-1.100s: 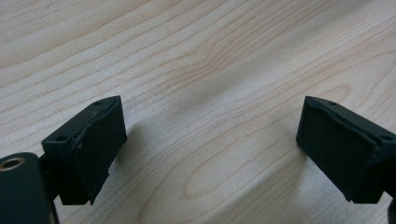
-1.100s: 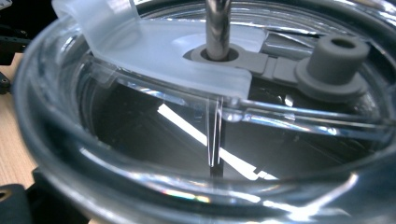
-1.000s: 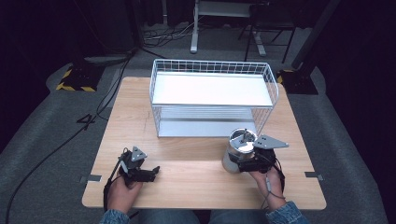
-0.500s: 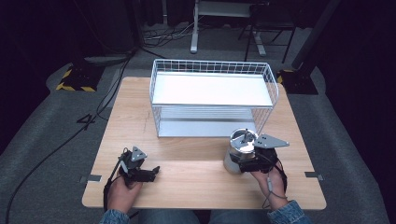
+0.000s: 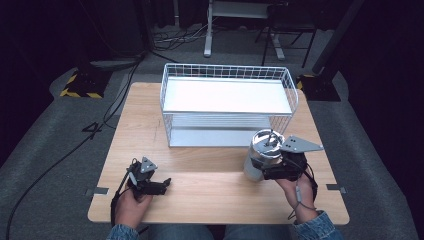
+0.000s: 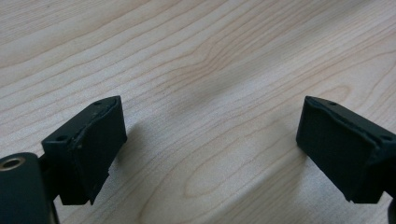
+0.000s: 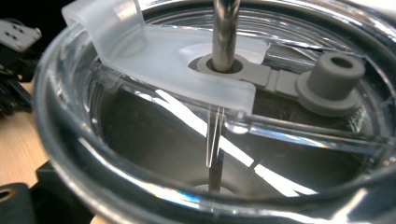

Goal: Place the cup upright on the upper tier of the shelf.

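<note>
A steel tumbler (image 5: pixel 260 152) with a clear lid (image 7: pixel 196 60) and a metal straw (image 7: pixel 225 28) hangs just above the wooden table (image 5: pixel 210 190), right of centre. My right gripper (image 5: pixel 268 170) is shut on its side from the right, and the cup leans a little. In the right gripper view the lid sits very close, with a grey stopper (image 7: pixel 334 77) on it. At the front left my left gripper (image 5: pixel 163 184) rests on the table. Its jaws stand open (image 6: pixel 210 149) over bare wood with nothing between them.
A white wire basket shelf (image 5: pixel 227 102) with two levels stands at the back middle of the table, just behind the tumbler. Bare wood lies between the two hands. Cables and stands sit on the dark floor beyond the table.
My right gripper has risen with the tumbler, which has come off the table and sits higher in the high view. The left gripper has kept still.
</note>
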